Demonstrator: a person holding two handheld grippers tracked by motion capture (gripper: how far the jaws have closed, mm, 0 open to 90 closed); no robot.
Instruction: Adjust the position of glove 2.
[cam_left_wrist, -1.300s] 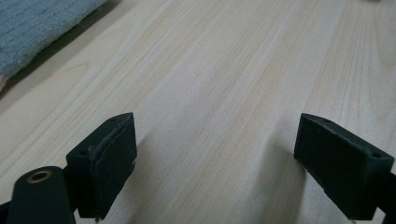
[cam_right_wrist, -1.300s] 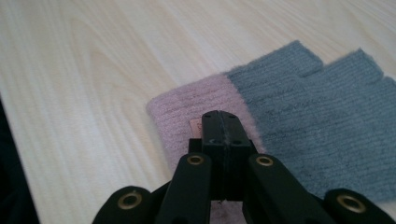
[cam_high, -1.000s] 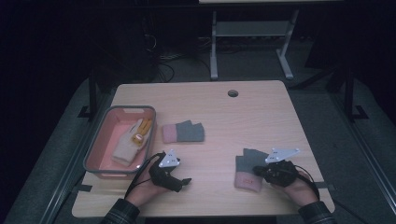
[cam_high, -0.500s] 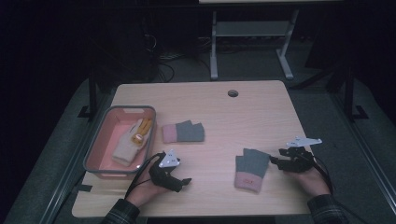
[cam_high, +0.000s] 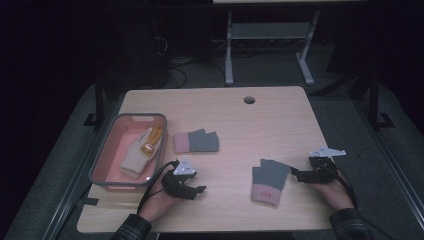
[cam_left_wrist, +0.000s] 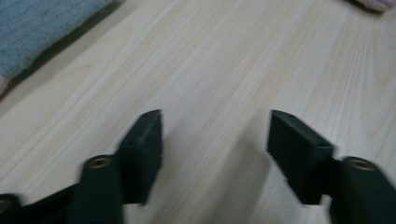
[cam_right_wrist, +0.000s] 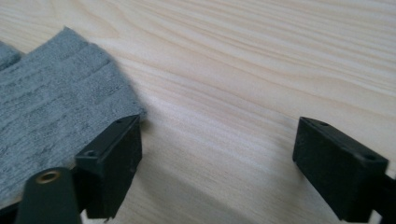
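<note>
Two grey gloves with pink cuffs lie flat on the wooden table (cam_high: 240, 120). One glove (cam_high: 196, 141) is left of centre; its grey cloth (cam_left_wrist: 42, 28) shows at the upper left of the left gripper view. The other glove (cam_high: 269, 180) lies near the front right. My right gripper (cam_high: 296, 174) rests just right of that glove, open; its left jaw touches the edge of the grey fabric (cam_right_wrist: 51, 107), with bare wood inside the right gripper (cam_right_wrist: 217, 135). My left gripper (cam_high: 199, 189) sits near the front edge, open over bare wood (cam_left_wrist: 217, 123).
A pink basket (cam_high: 107, 150) stands at the table's left, holding a beige glove (cam_high: 136, 156) and a yellow item (cam_high: 152, 136). A round cable hole (cam_high: 249, 100) is near the far edge. Metal desk legs (cam_high: 229, 50) stand on the floor beyond.
My right gripper has drawn back to the right off the front glove, which now lies flat and uncovered. The left gripper has stayed where it was.
</note>
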